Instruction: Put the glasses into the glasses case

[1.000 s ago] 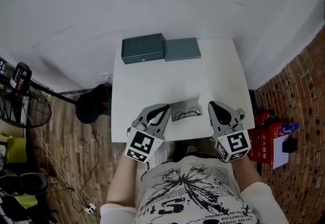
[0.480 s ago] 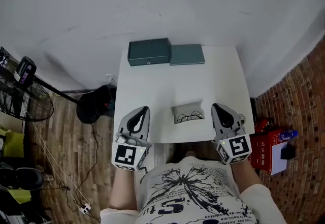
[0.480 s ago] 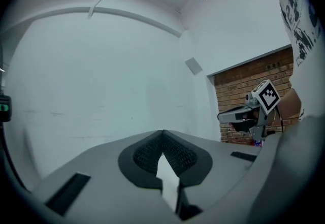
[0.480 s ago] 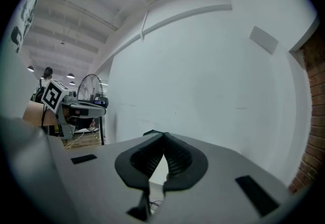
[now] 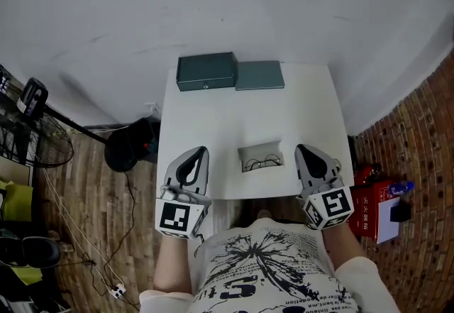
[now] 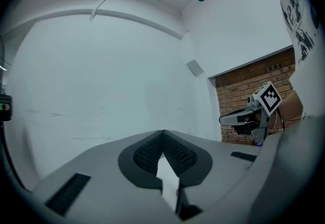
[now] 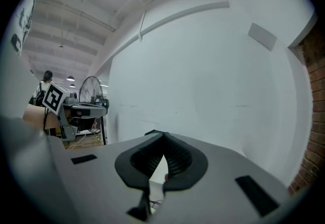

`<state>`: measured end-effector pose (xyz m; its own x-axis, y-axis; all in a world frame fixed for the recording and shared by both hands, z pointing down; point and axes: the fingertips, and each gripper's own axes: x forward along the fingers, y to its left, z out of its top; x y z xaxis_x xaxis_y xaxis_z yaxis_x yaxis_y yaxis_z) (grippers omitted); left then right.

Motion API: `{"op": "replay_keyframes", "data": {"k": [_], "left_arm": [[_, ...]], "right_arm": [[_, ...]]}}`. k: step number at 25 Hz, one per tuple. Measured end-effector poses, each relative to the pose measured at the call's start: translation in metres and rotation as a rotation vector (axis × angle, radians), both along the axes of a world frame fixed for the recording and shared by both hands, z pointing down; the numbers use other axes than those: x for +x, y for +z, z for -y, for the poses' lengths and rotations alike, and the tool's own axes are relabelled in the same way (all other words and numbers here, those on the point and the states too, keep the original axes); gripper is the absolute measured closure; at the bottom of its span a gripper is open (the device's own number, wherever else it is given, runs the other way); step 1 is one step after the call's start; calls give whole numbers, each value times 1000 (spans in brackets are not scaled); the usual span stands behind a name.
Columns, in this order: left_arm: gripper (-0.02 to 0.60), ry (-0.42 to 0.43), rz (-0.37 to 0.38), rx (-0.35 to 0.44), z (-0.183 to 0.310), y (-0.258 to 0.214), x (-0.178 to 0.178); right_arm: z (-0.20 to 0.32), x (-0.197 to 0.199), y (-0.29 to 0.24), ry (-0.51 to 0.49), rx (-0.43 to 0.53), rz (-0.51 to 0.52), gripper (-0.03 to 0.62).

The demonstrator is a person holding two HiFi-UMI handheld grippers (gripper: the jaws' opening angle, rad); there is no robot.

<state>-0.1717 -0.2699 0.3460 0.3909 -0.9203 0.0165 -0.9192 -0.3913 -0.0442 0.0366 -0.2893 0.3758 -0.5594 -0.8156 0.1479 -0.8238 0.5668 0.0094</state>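
Note:
A pair of thin wire-rimmed glasses [image 5: 264, 162] lies in a pale open case [image 5: 259, 149] near the front edge of the white table [image 5: 213, 120]. My left gripper [image 5: 198, 152] hovers at the table's front left corner, well left of the case, jaws shut and empty. My right gripper [image 5: 301, 150] sits just right of the case, jaws together with nothing held. In the left gripper view the left gripper [image 6: 163, 132] has its pads closed against each other. In the right gripper view the right gripper [image 7: 163, 135] has its pads meeting too.
A dark teal box [image 5: 206, 71] and a flatter grey-teal box [image 5: 259, 74] stand side by side at the table's far edge. A fan [image 5: 28, 141] and cables are on the wooden floor at left. A red box [image 5: 376, 198] lies at right by the brick.
My left gripper has swung away from the case's left side, out to the table's front left corner. The right gripper and the glasses stay where they were.

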Motion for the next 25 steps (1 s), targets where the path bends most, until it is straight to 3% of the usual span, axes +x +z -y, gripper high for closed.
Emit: {"op": "replay_keyframes", "data": {"k": [19, 25], "left_arm": [[568, 19, 11, -17, -5, 3, 14], [568, 47, 93, -65, -12, 10, 15]], "right_arm": [[-8, -3, 6, -20, 17, -36, 582], [-10, -4, 3, -17, 19, -35, 582]]}}
